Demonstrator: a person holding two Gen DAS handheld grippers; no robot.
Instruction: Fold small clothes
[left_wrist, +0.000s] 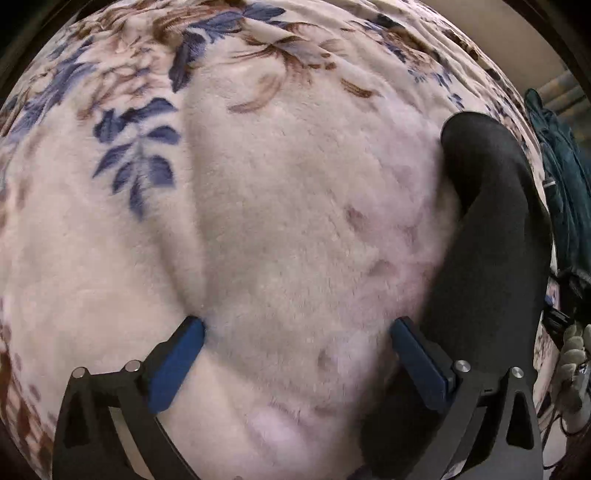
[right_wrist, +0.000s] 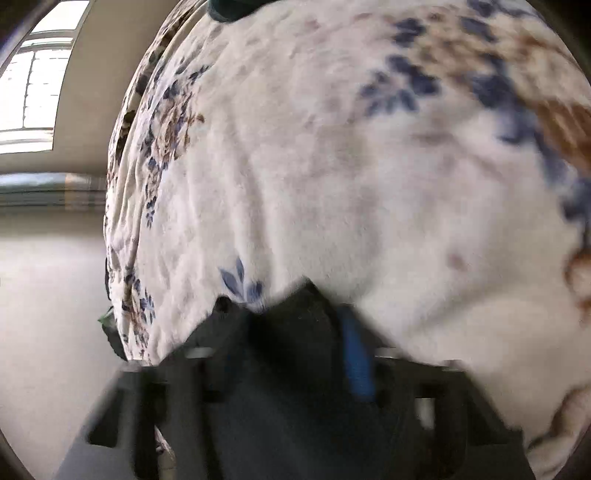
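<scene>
Your left gripper is wide open over the floral blanket, nothing between the pads. Dark garment lies just right of it, near the bed edge. Right gripper looks clamped on dark cloth, but it's blurred. Risks: pinching plush blanket with the fabric, or dragging it off the edge. Teal clothing crowds that side

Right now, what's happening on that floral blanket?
A person is working with two handheld grippers over a fluffy cream blanket with blue and brown flowers. The left gripper is wide open with only blanket between its fingers; a dark grey sock-like garment lies just beside it. The right gripper is closed on dark fabric, blurred by motion. Nothing looks folded yet.
</scene>
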